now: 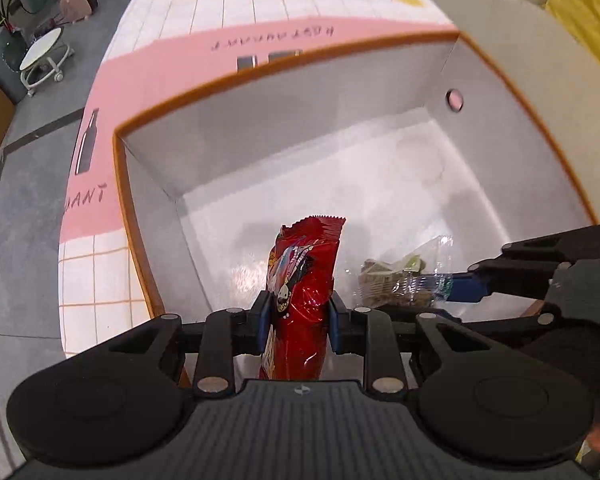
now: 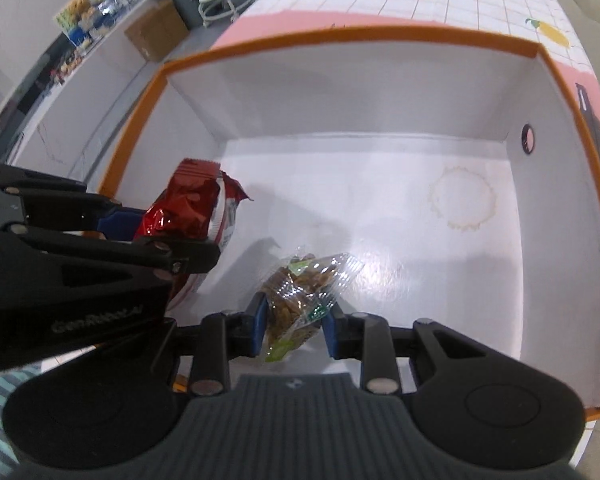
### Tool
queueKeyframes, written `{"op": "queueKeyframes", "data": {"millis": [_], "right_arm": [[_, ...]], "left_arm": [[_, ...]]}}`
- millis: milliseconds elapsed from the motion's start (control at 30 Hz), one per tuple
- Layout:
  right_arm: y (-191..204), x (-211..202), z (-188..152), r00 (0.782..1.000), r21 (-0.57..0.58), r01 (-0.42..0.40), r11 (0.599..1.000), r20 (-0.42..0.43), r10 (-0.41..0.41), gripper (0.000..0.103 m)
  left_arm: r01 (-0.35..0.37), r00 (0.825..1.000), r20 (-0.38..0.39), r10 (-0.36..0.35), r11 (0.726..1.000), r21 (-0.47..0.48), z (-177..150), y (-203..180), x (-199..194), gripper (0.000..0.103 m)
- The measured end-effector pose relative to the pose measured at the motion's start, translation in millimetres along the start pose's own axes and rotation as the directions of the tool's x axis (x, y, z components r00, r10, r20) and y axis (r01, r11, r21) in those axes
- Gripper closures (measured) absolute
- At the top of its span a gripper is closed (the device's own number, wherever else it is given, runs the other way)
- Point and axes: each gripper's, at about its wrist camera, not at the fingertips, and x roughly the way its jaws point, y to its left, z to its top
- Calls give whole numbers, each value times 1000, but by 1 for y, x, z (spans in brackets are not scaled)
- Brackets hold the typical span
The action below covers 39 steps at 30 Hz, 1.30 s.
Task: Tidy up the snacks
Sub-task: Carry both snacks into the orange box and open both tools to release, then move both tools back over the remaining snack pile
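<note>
My left gripper (image 1: pixel 299 320) is shut on a red snack packet (image 1: pixel 302 280), which hangs inside an orange-rimmed white box (image 1: pixel 260 132) near its left wall. The same red snack packet (image 2: pixel 188 210) shows at the left of the right wrist view, pinched by the left gripper (image 2: pixel 140 228). My right gripper (image 2: pixel 294 330) is shut on a clear packet of brown snacks (image 2: pixel 300 292), held just above the floor of the box (image 2: pixel 380 92). That clear packet (image 1: pixel 400 280) and the right gripper (image 1: pixel 448 286) appear at the right in the left wrist view.
The box stands on a tablecloth (image 1: pixel 220 12) with pink and white checks and yellow fruit prints. A ring stain (image 2: pixel 462 204) marks the box floor and a small hole (image 2: pixel 528 139) pierces its right wall. A white stool (image 1: pixel 44 56) and cardboard carton (image 2: pixel 156 34) stand beyond the table.
</note>
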Motion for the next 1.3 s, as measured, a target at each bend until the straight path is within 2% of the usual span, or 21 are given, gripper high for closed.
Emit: {"op": "queueKeyframes", "data": {"millis": [267,433,533,667,800,933,1067,1200,1300], "right_arm": [[1,15,2,999,13,10,1000,-39,-9,73],[7,11,5,999,-6,34,999,-27,-34,68],[13,4,5,999,-19,47,999,-15,-47,57],[22,-10,4,996,-47,94,994,4,-94,36],[24,-30,0,993,-50,119,992,36,-117,35],[29,-59,-10,982,-50,154,987,121,-147,34],[36,-88,-28,958,-43,190,981,225,-175,33],[43,-113,-52,935,-25,188,982,312,-171,33],[47,-131,-74,910,-9,183,983,380,-166,33]], "left_arm": [[-9,1000,-13,9,1000,10,-4,0,6,71],[-19,1000,12,19,1000,3,-5,0,-3,58],[-32,999,45,31,999,17,-6,-2,-14,49],[-30,996,88,28,999,22,-8,-3,-34,36],[-47,988,149,41,998,31,-15,-4,-60,32],[-57,968,244,49,998,27,-29,-7,-90,27],[-61,938,344,51,998,19,-52,-15,-119,27],[-37,909,416,35,999,-3,-75,-21,-141,27],[-25,880,474,29,1000,-15,-96,-27,-156,24]]}}
